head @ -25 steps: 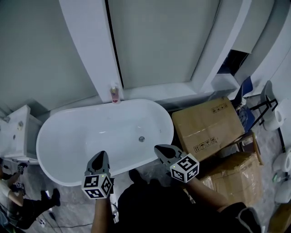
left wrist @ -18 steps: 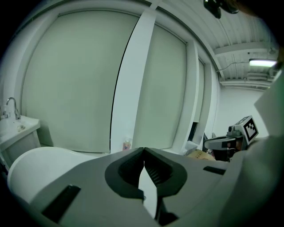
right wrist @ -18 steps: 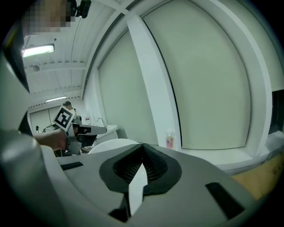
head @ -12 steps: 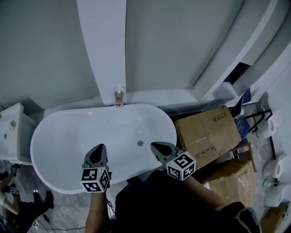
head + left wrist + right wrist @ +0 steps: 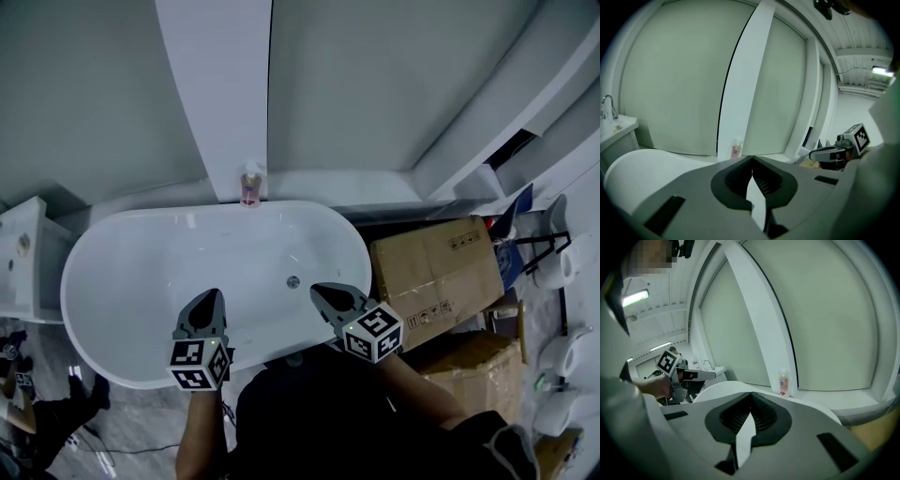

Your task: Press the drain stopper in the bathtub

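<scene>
A white oval bathtub (image 5: 103, 244) fills the middle of the head view. Its small round metal drain stopper (image 5: 293, 281) sits on the tub floor, right of centre. My right gripper (image 5: 317, 289) hovers above the near rim, its tip just right of the stopper in this view and clearly higher; its jaws are shut with nothing between them. My left gripper (image 5: 212, 296) hangs over the tub's near side, also shut and empty. The left gripper view shows its closed tips (image 5: 751, 157) and the right gripper (image 5: 834, 151). The stopper is hidden in both gripper views.
A pink soap bottle (image 5: 250, 185) stands on the ledge behind the tub, against a white pillar (image 5: 220, 94). Cardboard boxes (image 5: 436, 262) lie right of the tub. A white sink unit (image 5: 23, 253) stands at the left. A person (image 5: 37, 412) crouches at lower left.
The head camera has shifted, so the tub sits a little lower and to the left. Both grippers have edged forward over the tub; the right tip is now closer to the stopper. Both stay shut.
</scene>
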